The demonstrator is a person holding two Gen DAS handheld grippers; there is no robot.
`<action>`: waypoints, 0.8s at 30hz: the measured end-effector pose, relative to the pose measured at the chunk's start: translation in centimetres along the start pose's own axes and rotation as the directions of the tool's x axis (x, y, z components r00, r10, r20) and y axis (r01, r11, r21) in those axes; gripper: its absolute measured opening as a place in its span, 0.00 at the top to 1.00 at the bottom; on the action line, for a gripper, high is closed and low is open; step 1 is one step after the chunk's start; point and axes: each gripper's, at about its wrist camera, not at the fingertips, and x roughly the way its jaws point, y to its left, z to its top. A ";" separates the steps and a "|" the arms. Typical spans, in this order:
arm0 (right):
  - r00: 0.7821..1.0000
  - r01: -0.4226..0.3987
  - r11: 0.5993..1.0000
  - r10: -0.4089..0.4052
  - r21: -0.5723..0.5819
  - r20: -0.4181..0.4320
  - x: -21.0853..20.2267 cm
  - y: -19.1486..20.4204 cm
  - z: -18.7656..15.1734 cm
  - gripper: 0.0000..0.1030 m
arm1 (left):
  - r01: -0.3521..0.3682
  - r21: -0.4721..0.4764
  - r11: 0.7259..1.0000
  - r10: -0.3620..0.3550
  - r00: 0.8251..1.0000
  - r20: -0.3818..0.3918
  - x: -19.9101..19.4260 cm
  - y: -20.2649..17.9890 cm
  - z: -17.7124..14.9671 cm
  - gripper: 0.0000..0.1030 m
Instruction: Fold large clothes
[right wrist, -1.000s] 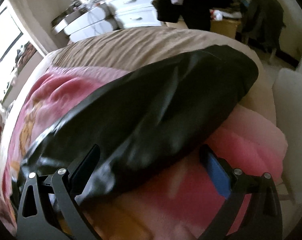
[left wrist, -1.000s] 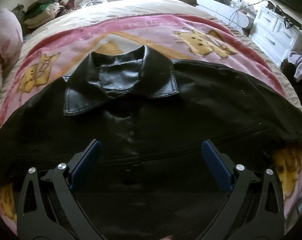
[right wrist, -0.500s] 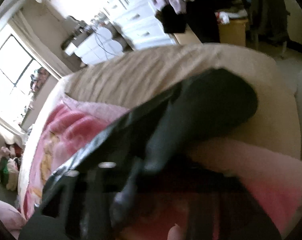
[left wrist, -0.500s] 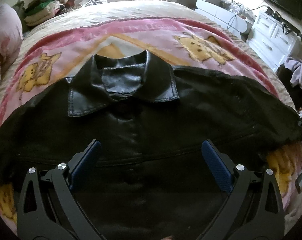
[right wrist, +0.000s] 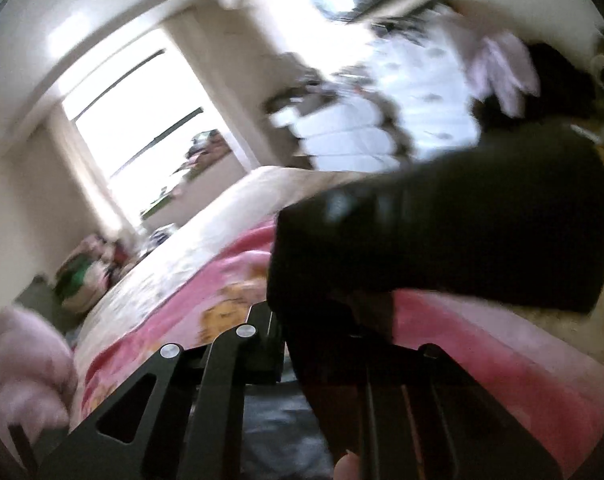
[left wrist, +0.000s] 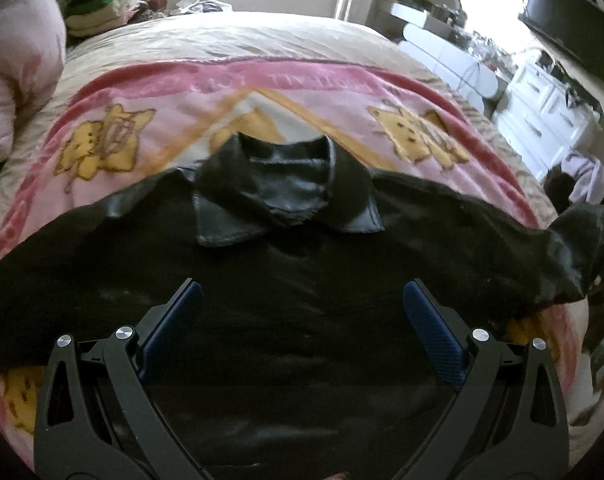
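Observation:
A black leather jacket [left wrist: 302, 280] lies front up on the pink cartoon blanket [left wrist: 261, 92], its collar [left wrist: 285, 196] toward the far side. My left gripper [left wrist: 302, 308] hovers open above the jacket's chest, with nothing between its blue pads. In the left wrist view the jacket's right sleeve [left wrist: 574, 248] is raised off the bed at the right edge. My right gripper [right wrist: 318, 320] is shut on that sleeve [right wrist: 462, 220], which hangs across the blurred right wrist view above the blanket [right wrist: 482, 352]. The pads themselves are hidden by the dark fabric.
A pink pillow [left wrist: 17, 68] lies at the bed's left side and a pile of folded clothes [left wrist: 105, 8] sits beyond it. A white dresser [left wrist: 550, 108] and a wall TV [left wrist: 570, 20] stand to the right. A bright window [right wrist: 141, 120] is behind the bed.
The right gripper went from open around the sleeve to shut on it, then rose and tipped up, lifting the sleeve. The left gripper drew back and up, still open.

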 end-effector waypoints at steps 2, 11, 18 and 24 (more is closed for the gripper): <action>0.999 -0.051 0.997 0.051 -0.059 -0.005 0.0 2.6 0.0 0.89 | 0.003 -0.021 1.000 -0.003 1.000 0.010 -0.6 1.1 0.3 0.09; 0.964 -0.264 0.889 0.242 -0.374 -0.106 0.4 15.8 -4.0 0.90 | 0.147 -0.111 0.983 -0.142 0.989 0.046 -3.6 6.0 1.2 0.09; 0.925 -0.372 0.757 0.256 -0.537 -0.280 1.0 22.3 -12.1 0.90 | 0.206 -0.164 0.965 -0.198 0.978 0.068 -5.0 8.6 1.0 0.09; 0.893 -0.416 0.737 0.219 -0.533 -0.394 1.7 24.3 -18.8 0.89 | 0.247 -0.214 0.945 -0.242 0.969 0.049 -4.0 10.3 -0.2 0.09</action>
